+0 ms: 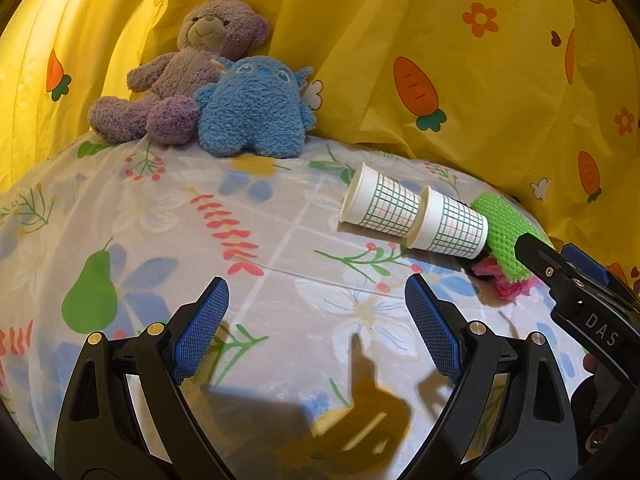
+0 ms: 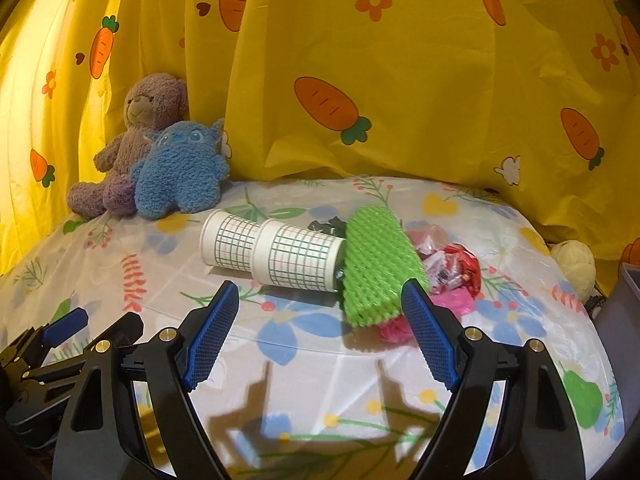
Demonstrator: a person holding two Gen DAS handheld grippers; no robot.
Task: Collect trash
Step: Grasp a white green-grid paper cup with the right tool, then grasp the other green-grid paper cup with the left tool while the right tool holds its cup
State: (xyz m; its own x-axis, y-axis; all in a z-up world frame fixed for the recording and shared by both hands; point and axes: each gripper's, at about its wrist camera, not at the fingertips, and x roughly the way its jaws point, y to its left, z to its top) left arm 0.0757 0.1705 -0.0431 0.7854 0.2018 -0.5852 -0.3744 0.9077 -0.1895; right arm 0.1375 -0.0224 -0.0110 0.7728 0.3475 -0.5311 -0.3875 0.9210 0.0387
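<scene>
Two white paper cups with a green grid (image 2: 276, 254) lie on their sides, one nested in the other, on the flowered cloth (image 2: 320, 360). They also show in the left wrist view (image 1: 416, 216). A green foam net sleeve (image 2: 378, 266) lies against the cups' base, with red and clear wrappers (image 2: 448, 266), a pink bag scrap (image 2: 452, 304) and a dark scrap (image 2: 328, 226) around it. My right gripper (image 2: 320, 300) is open and empty just in front of the cups and sleeve. My left gripper (image 1: 316, 296) is open and empty, left of the trash.
A purple teddy bear (image 1: 188, 72) and a blue plush toy (image 1: 252, 108) sit at the back left against the yellow carrot-print curtain (image 2: 400, 80). A cream ball-like thing (image 2: 576, 266) and a grey bin edge (image 2: 620, 312) are at the far right.
</scene>
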